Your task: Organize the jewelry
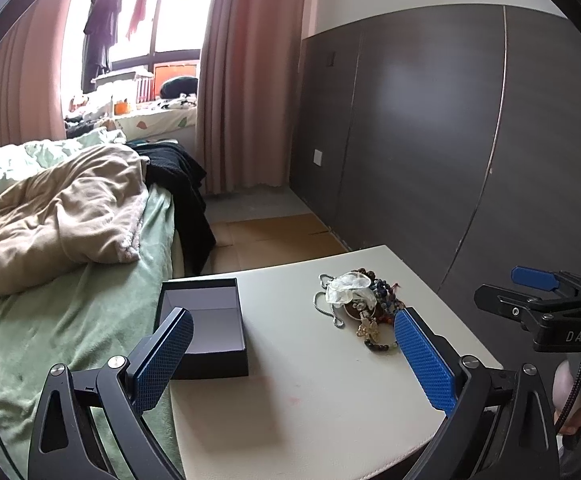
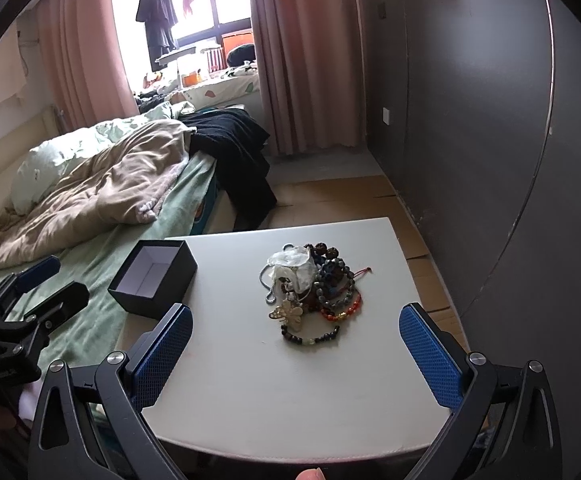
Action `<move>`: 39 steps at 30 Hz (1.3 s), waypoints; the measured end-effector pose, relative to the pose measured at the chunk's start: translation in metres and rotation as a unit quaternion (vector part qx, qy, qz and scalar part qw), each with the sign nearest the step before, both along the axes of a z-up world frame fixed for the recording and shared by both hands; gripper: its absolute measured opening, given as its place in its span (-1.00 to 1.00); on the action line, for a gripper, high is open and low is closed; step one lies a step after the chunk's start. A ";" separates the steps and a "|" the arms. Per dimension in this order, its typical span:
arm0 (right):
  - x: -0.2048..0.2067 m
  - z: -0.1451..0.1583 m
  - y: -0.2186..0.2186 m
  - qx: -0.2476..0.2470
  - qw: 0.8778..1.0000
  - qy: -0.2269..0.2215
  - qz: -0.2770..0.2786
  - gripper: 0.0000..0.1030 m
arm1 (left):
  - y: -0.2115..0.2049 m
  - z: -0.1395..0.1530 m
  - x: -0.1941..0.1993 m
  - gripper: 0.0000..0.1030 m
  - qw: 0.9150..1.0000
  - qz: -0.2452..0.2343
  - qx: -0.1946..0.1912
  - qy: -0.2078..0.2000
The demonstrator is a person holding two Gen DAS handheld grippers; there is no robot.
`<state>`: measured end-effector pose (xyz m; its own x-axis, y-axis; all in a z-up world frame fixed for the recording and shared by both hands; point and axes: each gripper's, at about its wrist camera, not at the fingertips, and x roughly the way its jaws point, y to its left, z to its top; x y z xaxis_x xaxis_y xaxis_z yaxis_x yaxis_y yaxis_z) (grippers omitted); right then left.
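A pile of jewelry (image 2: 310, 292) lies on the white table (image 2: 250, 380): bead bracelets, a silver chain, a butterfly pendant and a clear plastic bag. It also shows in the left wrist view (image 1: 360, 304). An open black box (image 2: 152, 276) with a white empty inside stands at the table's left edge, also in the left wrist view (image 1: 206, 326). My left gripper (image 1: 294, 356) is open and empty above the table, between box and pile. My right gripper (image 2: 296, 344) is open and empty, just short of the pile.
A bed (image 2: 90, 184) with a beige blanket and green sheet borders the table's left side. A dark wardrobe wall (image 2: 490, 140) runs along the right. Pink curtains (image 2: 302, 60) and a window are at the back. The other gripper shows at each view's edge.
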<state>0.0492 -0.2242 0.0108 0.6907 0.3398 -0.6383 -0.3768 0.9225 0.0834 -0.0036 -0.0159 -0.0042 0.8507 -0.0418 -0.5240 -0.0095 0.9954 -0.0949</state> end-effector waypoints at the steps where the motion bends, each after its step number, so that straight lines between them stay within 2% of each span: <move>1: 0.000 0.000 -0.001 0.000 1.000 -0.001 0.000 1.00 | -0.001 0.000 0.000 0.95 1.000 0.000 0.000 0.000; 39: 0.003 -0.002 0.003 -0.012 1.000 0.006 -0.003 1.00 | -0.003 -0.001 0.000 0.95 1.000 -0.009 0.003 -0.003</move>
<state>0.0527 -0.2214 0.0090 0.6848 0.3205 -0.6545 -0.3713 0.9262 0.0650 -0.0036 -0.0192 -0.0055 0.8534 -0.0535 -0.5185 0.0084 0.9960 -0.0890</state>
